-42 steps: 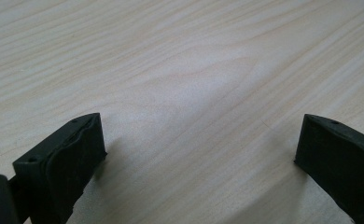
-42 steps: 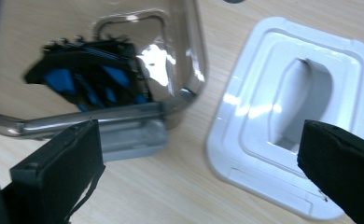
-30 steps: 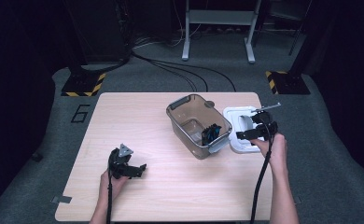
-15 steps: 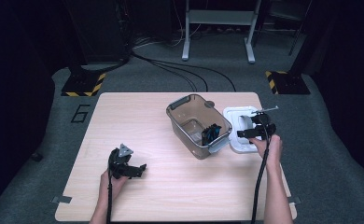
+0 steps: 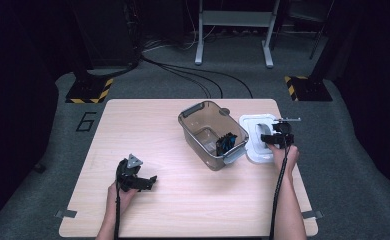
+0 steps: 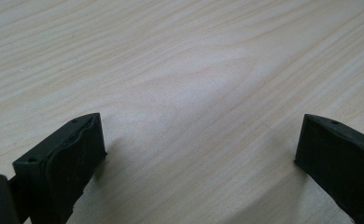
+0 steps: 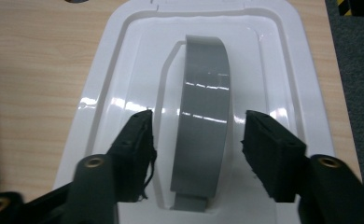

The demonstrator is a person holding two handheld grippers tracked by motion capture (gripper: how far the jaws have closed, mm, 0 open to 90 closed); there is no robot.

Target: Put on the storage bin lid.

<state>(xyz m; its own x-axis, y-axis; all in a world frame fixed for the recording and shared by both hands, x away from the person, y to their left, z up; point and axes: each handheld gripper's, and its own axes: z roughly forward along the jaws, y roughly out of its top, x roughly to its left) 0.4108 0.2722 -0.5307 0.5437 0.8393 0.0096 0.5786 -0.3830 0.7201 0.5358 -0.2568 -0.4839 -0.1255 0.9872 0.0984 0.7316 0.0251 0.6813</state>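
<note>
One white lid [image 5: 257, 138] is laid flat near the right edge of the table [image 5: 148, 130], just beside the container's right wall, presumably set there so that the container stays open for loading; its single grey handle [image 7: 203, 121] arches upward, as the right gripper view shows, and so offers a grip from above; the right gripper [image 7: 196, 140] is placed astride this handle, one jaw on either side, the jaws having just been closing, though a gap remains on both sides and the pads are not yet pressed on it; a lift of the lid by its handle is judged to be the step in hand. One clear grey container [image 5: 213, 134] stands at the middle of the table toward its far edge, uncovered; one dark object with blue parts [image 5: 225, 143] is leant inside against its right wall, its nature not discernible. One left gripper [image 5: 139, 182] is rested near the front left corner, jaws wide apart over bare wood, apparently parked clear of the work.
</note>
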